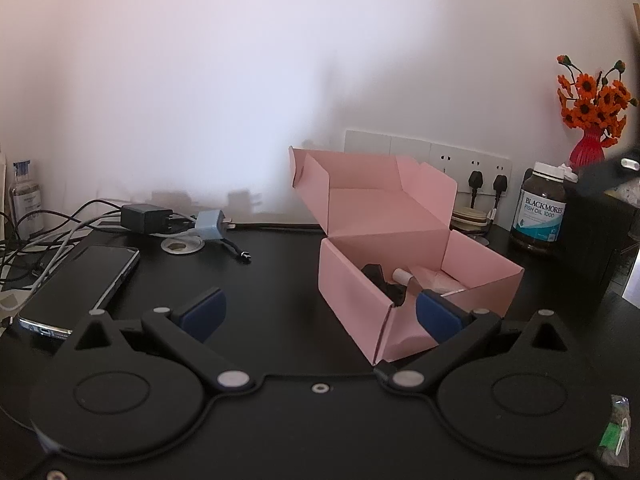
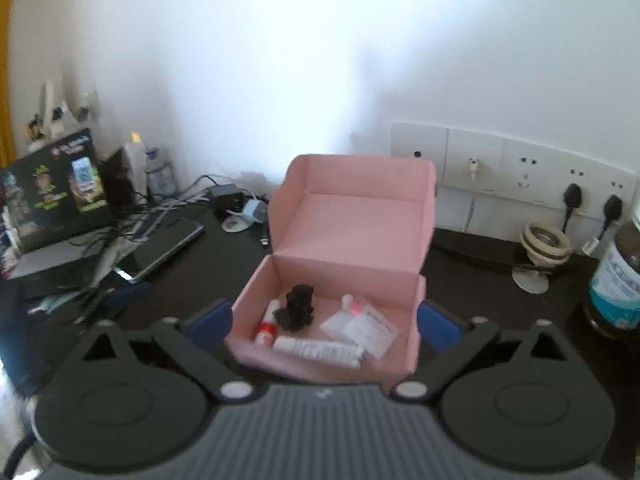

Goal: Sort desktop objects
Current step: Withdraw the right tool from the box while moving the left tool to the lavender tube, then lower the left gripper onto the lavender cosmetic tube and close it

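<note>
Right tongs wide apart w/ pink box btwn tips.

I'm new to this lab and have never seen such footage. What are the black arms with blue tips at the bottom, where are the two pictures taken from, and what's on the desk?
They are two hand-held grippers, each with a camera looking along its blue-padded fingers. One picture is from the left gripper, the other from the right gripper. Both are open and hold nothing. On the black desk stands an open pink box with a black figure, tubes and sachets inside. Beside it lie a phone, chargers and a fish oil jar.
</note>
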